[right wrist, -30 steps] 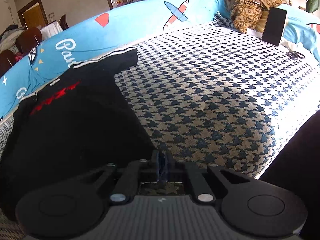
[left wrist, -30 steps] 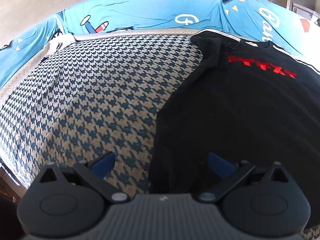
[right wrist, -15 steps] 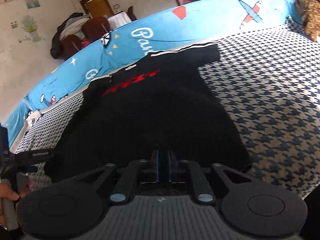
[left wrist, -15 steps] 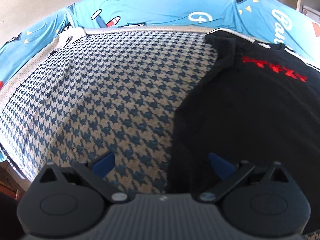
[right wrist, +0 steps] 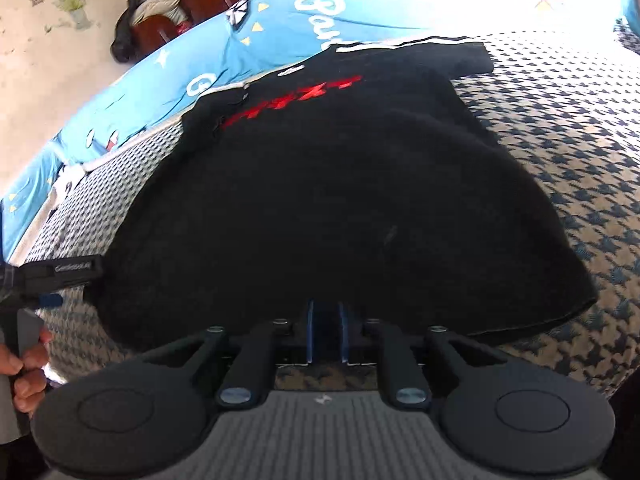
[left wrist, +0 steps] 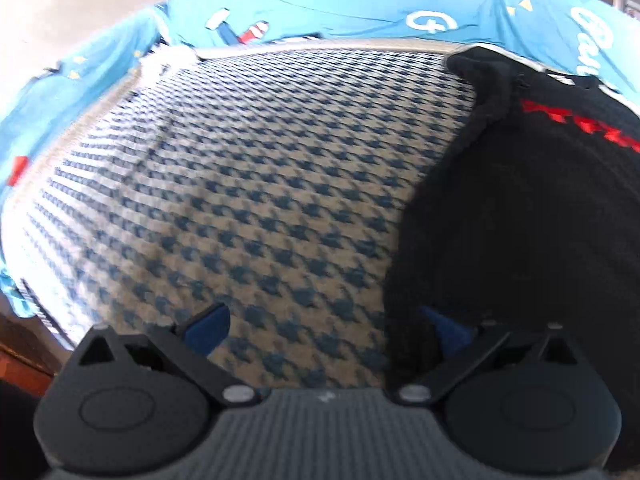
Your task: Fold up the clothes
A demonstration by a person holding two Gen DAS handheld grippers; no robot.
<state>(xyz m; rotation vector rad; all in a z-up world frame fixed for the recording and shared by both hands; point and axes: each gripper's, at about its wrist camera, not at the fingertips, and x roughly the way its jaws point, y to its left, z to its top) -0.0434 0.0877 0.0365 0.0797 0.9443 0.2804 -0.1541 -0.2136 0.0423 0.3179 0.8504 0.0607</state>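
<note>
A black T-shirt with red lettering lies spread flat on a blue-and-cream houndstooth bed cover. My right gripper sits at the shirt's near hem with its jaws almost together; whether cloth is pinched between them cannot be told. My left gripper is open at the shirt's left edge, one blue pad over the cover and the other over the black cloth. It also shows in the right wrist view, held by a hand.
A bright blue printed sheet lines the far side of the bed. Chairs with a dark jacket stand beyond it. The bed's edge drops off at the lower left in the left wrist view.
The right gripper has swung left, from the shirt's right corner to the middle of the near hem. The left view has shifted left, so the shirt sits further right in it.
</note>
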